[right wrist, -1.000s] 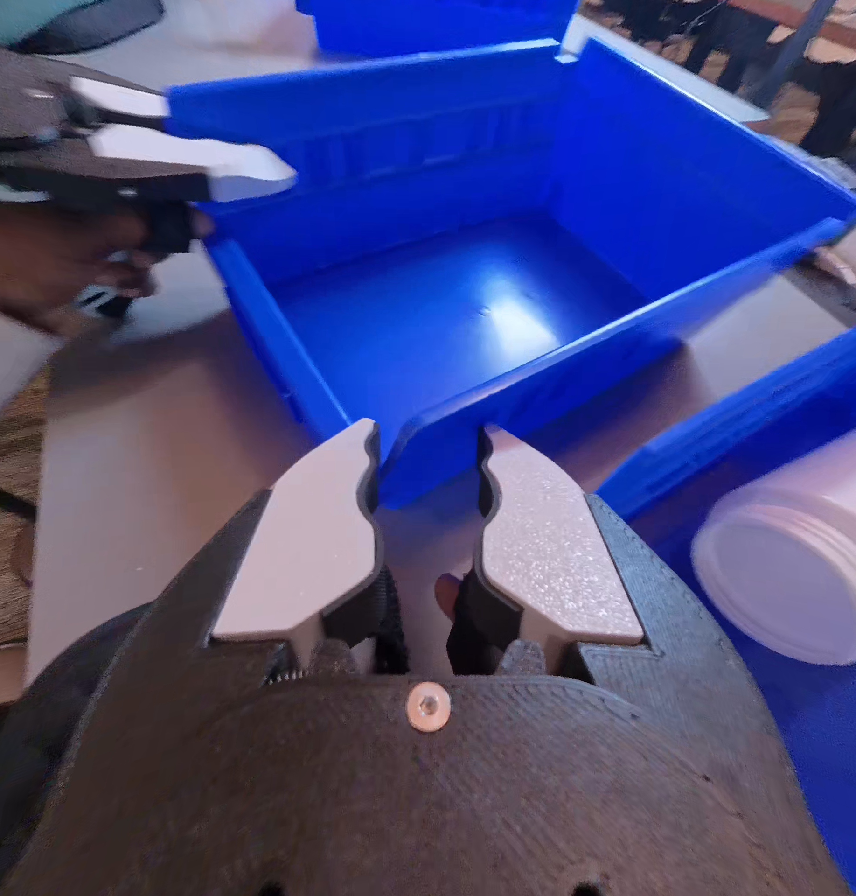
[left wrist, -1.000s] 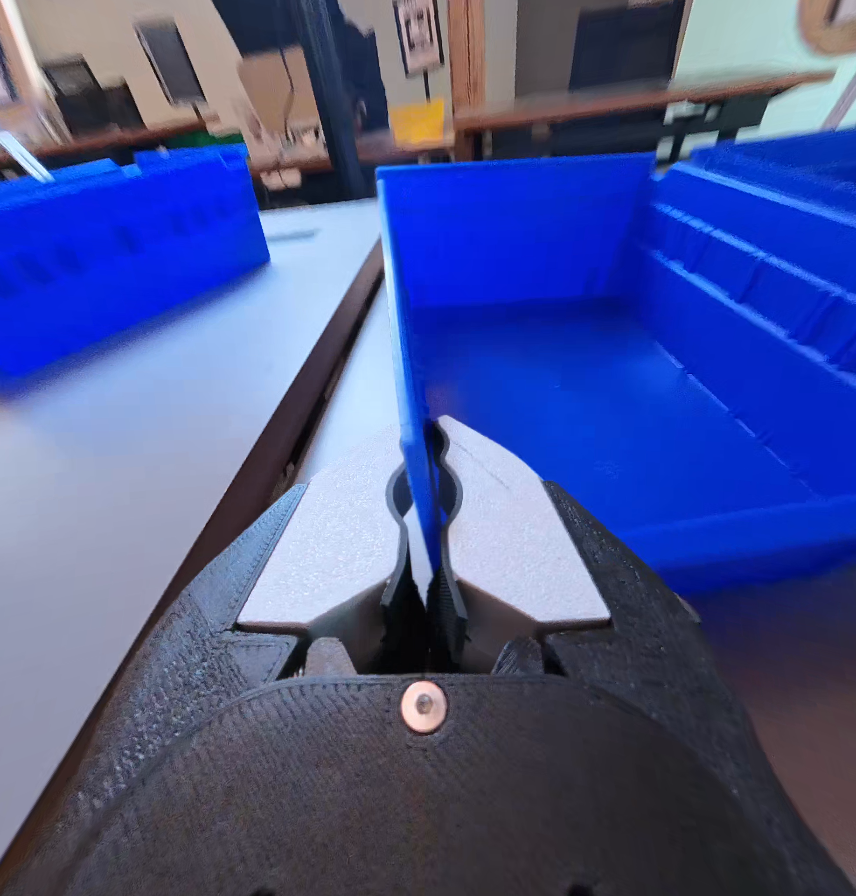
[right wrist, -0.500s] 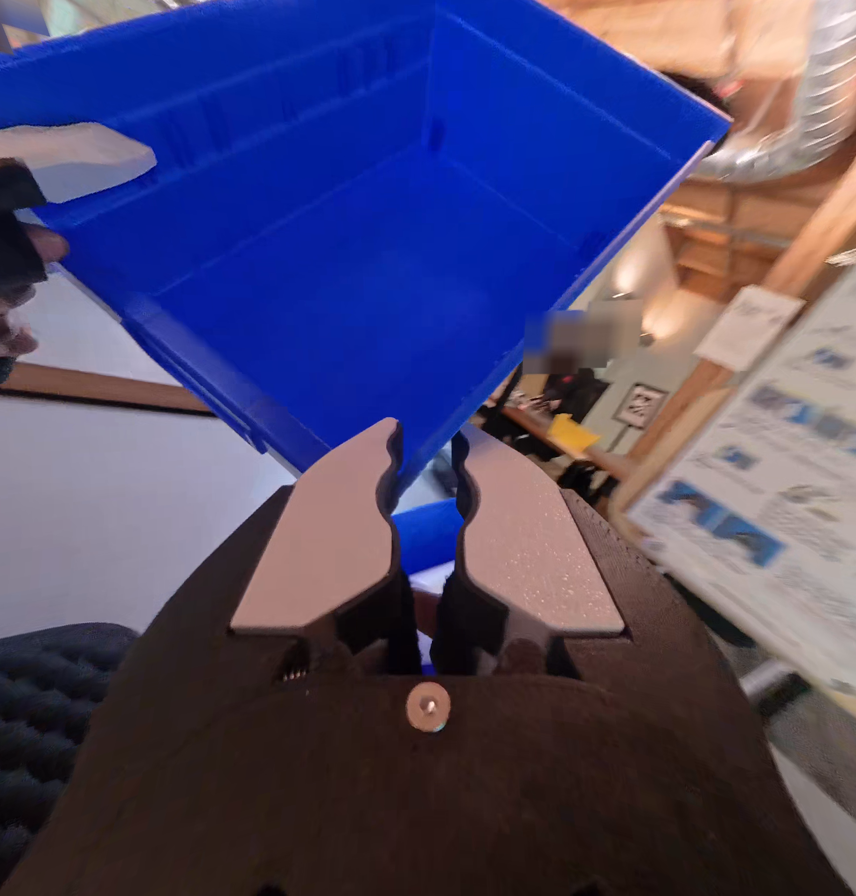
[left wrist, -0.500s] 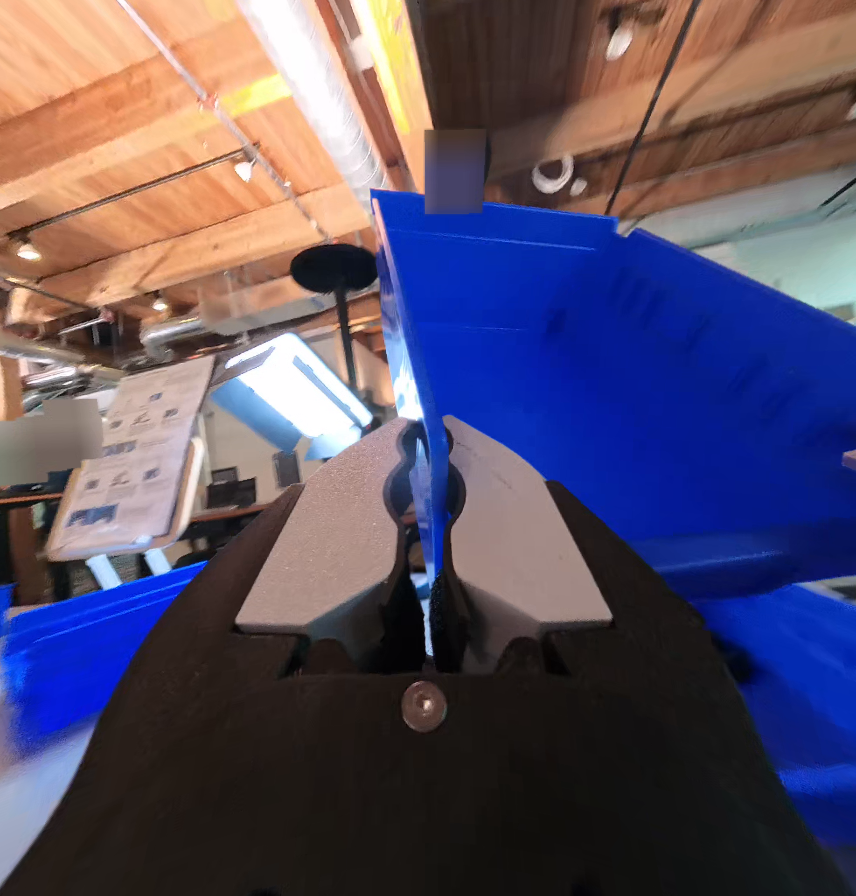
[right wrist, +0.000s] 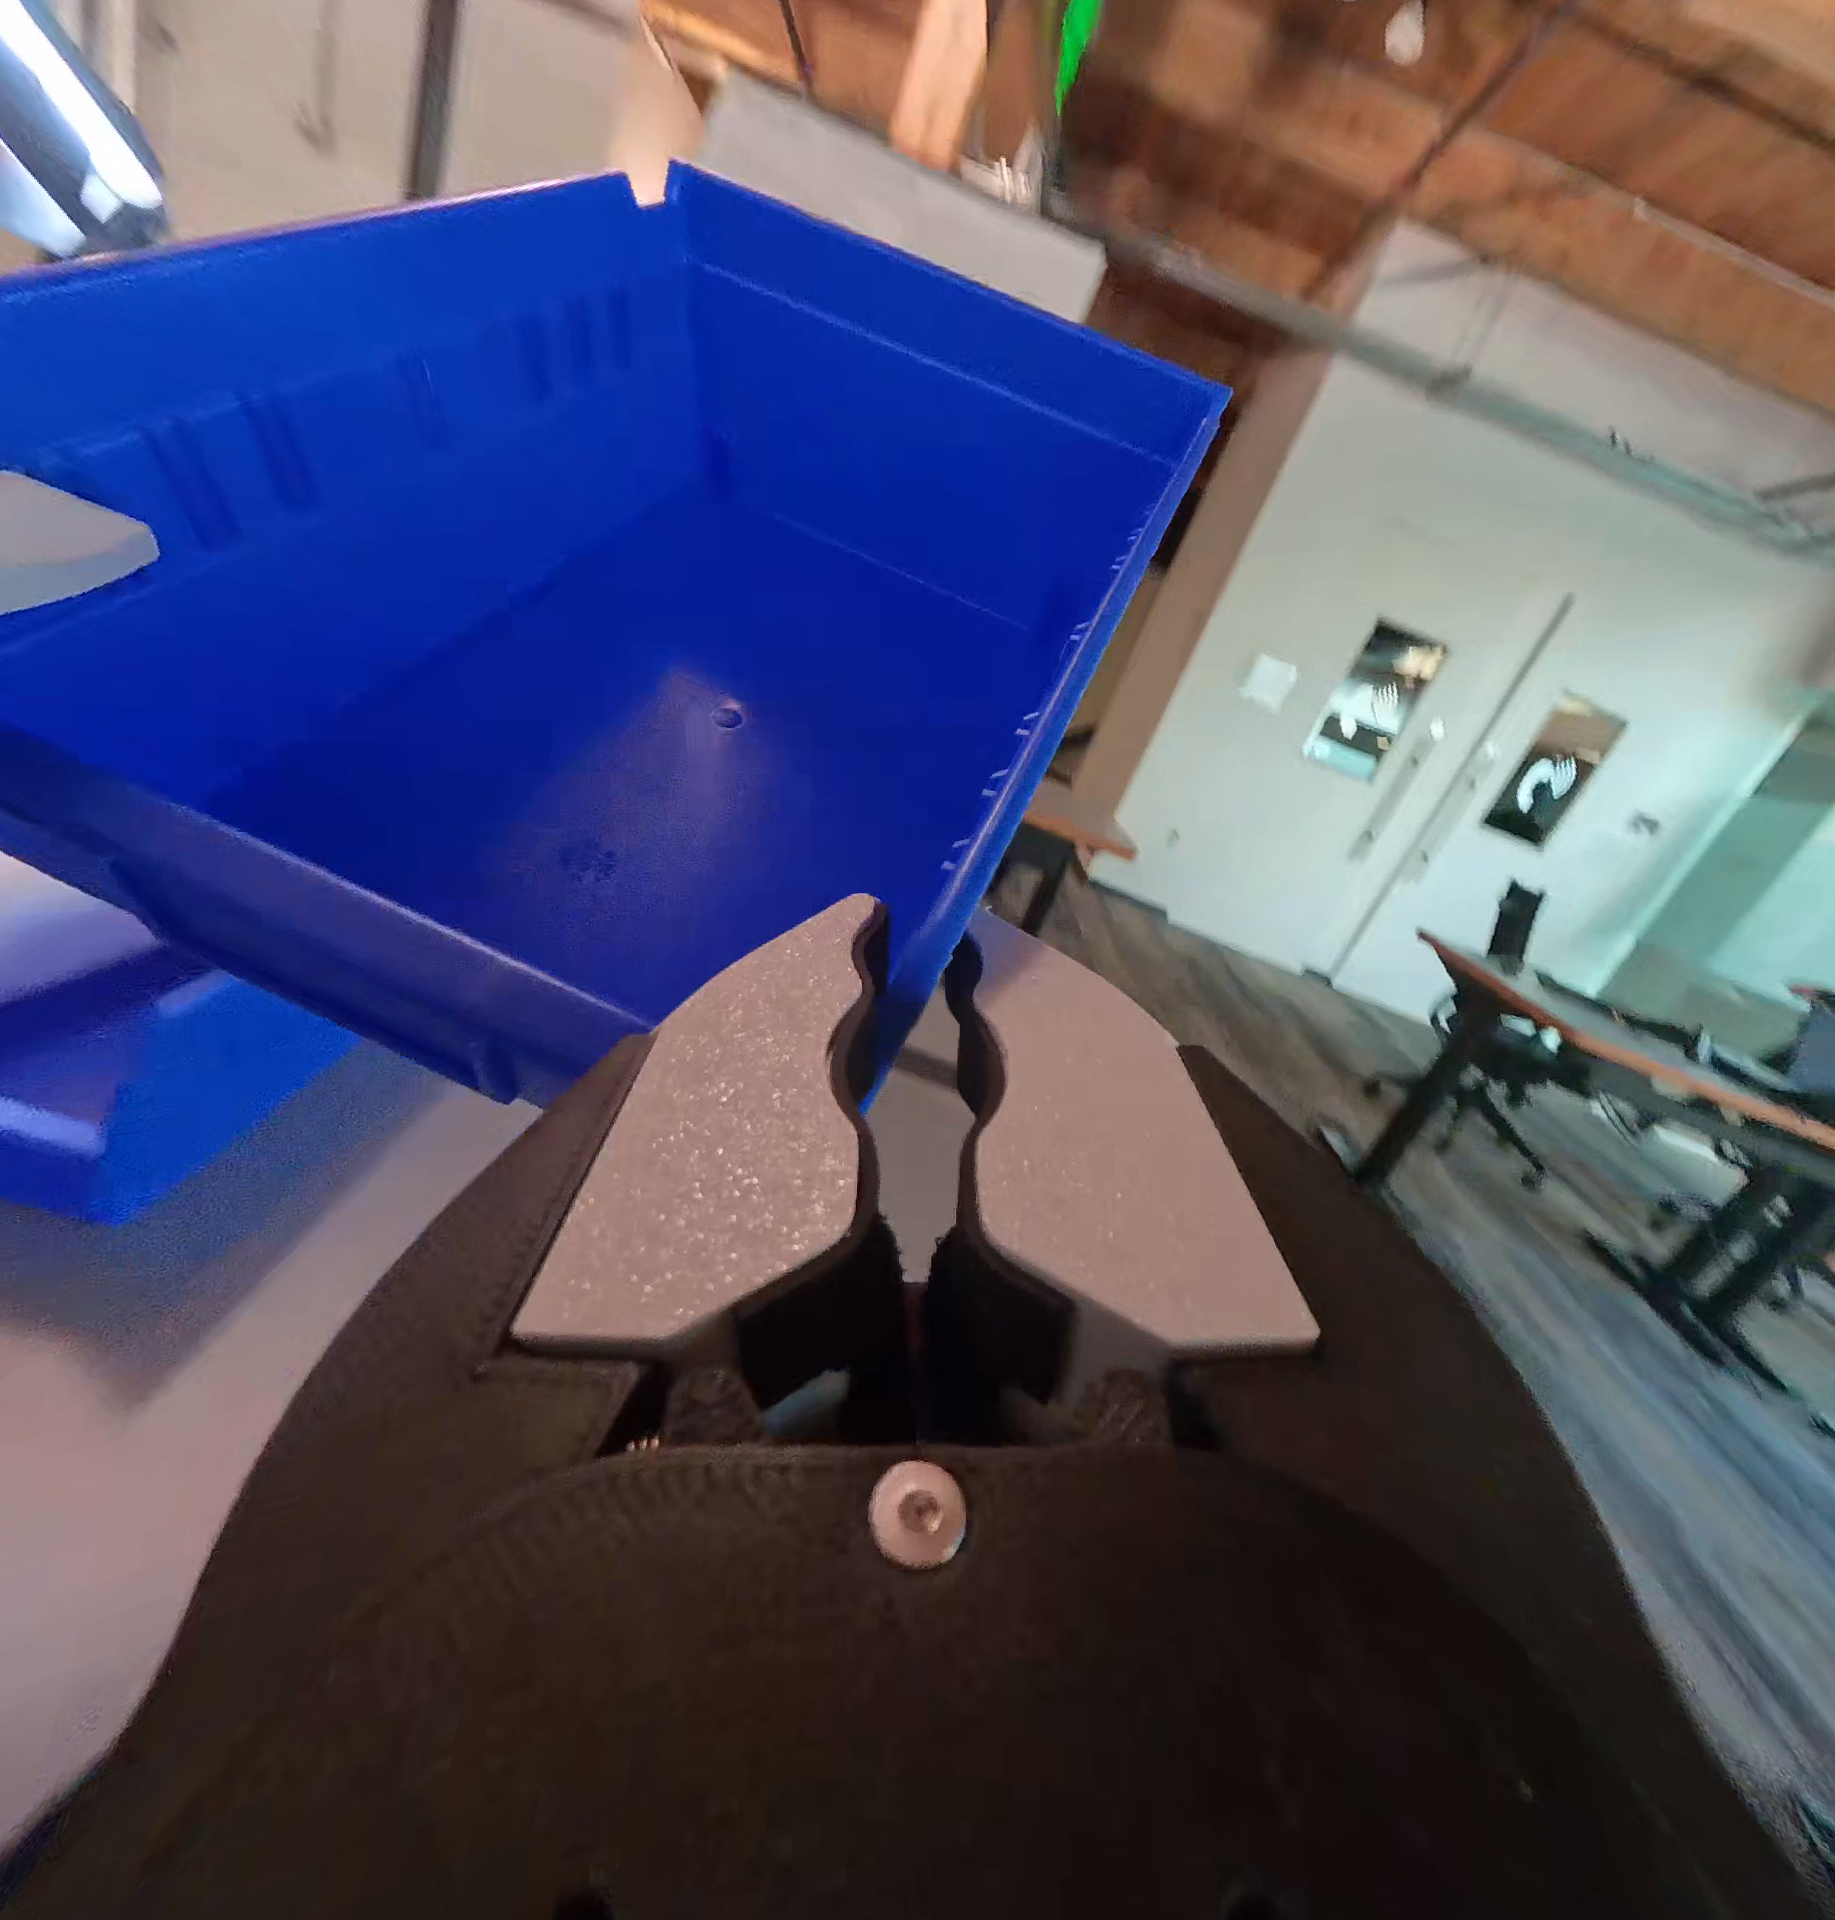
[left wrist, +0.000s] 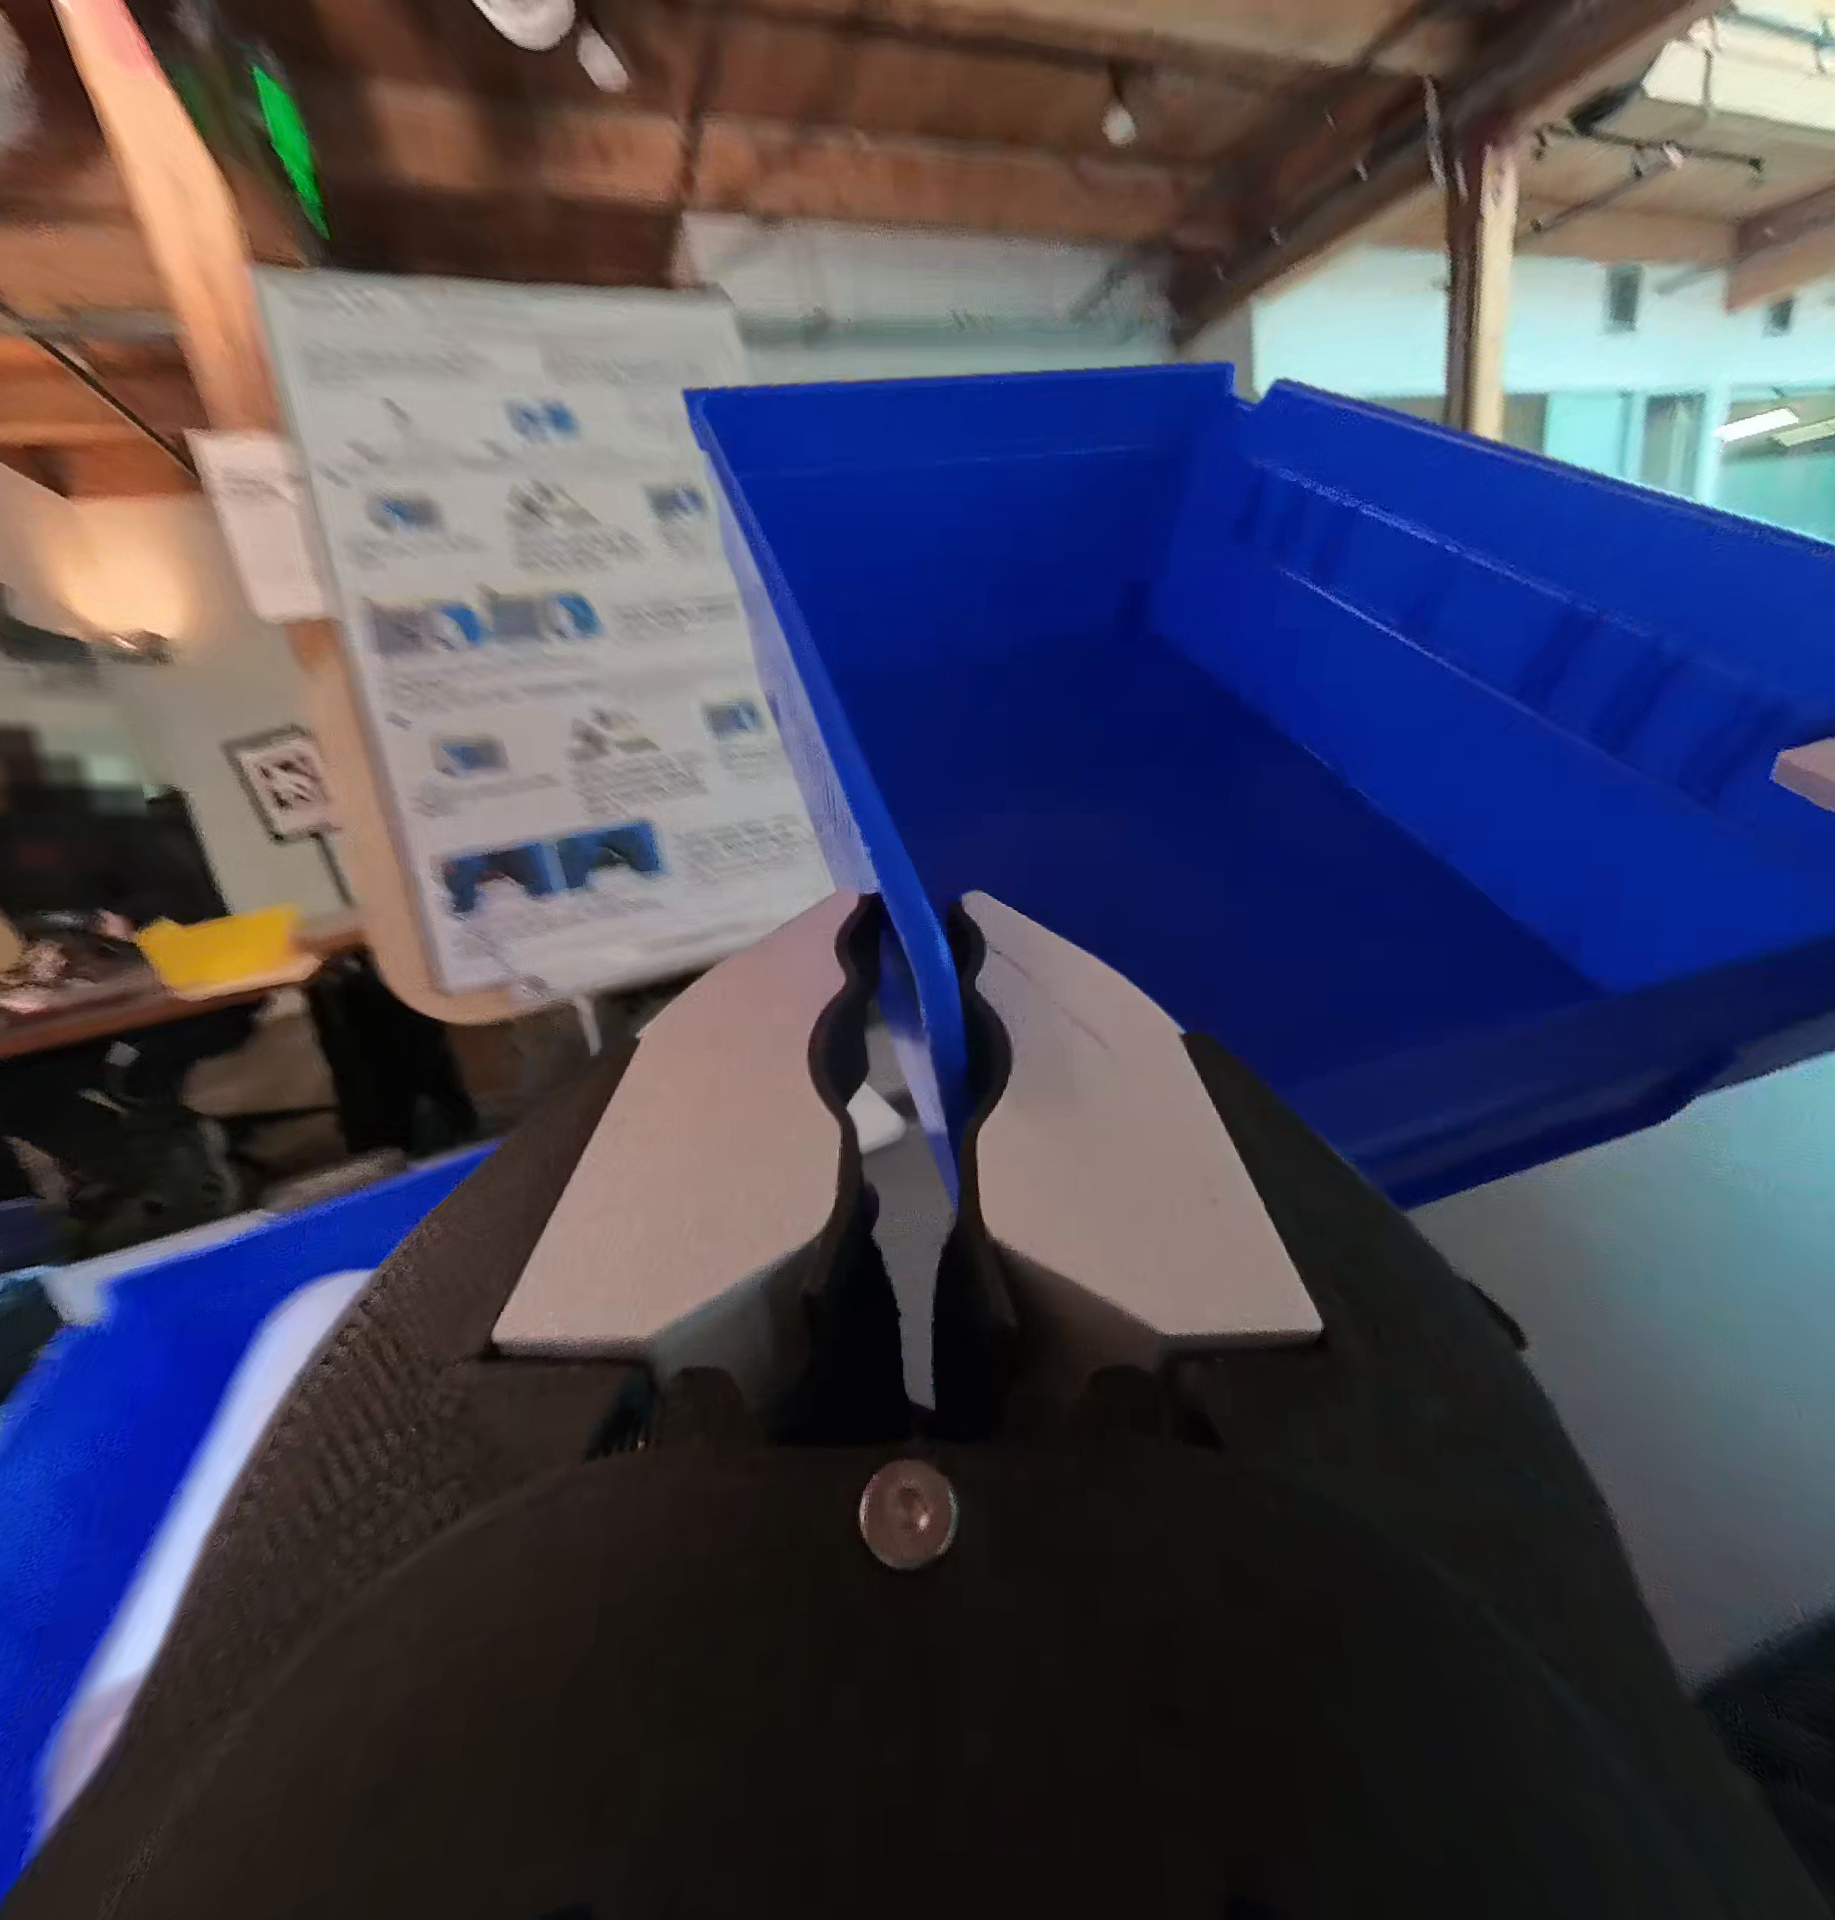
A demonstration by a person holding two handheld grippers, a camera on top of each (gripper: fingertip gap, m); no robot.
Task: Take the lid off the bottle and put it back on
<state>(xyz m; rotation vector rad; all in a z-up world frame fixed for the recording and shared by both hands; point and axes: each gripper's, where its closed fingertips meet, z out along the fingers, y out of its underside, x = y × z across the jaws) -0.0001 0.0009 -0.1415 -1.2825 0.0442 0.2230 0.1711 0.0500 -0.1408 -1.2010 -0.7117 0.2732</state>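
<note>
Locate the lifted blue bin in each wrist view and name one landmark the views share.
Left wrist view: the blue bin fills the centre and right, its near wall between the left gripper's fingers.
Right wrist view: the blue bin fills the upper left, its corner at the right gripper.
Shared landmark: the bin's empty floor; each view shows the other gripper's grey fingertip at its edge.

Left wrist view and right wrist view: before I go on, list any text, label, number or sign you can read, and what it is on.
Large poster on the board: print too blurred to read.
Small paper sheet beside it: blurred.
Square black-and-white marker: a pattern, no words legible.
Green lit sign overhead: blurred.
White sheet on the far wall: too small.
Blue bin: no writing visible.
</note>
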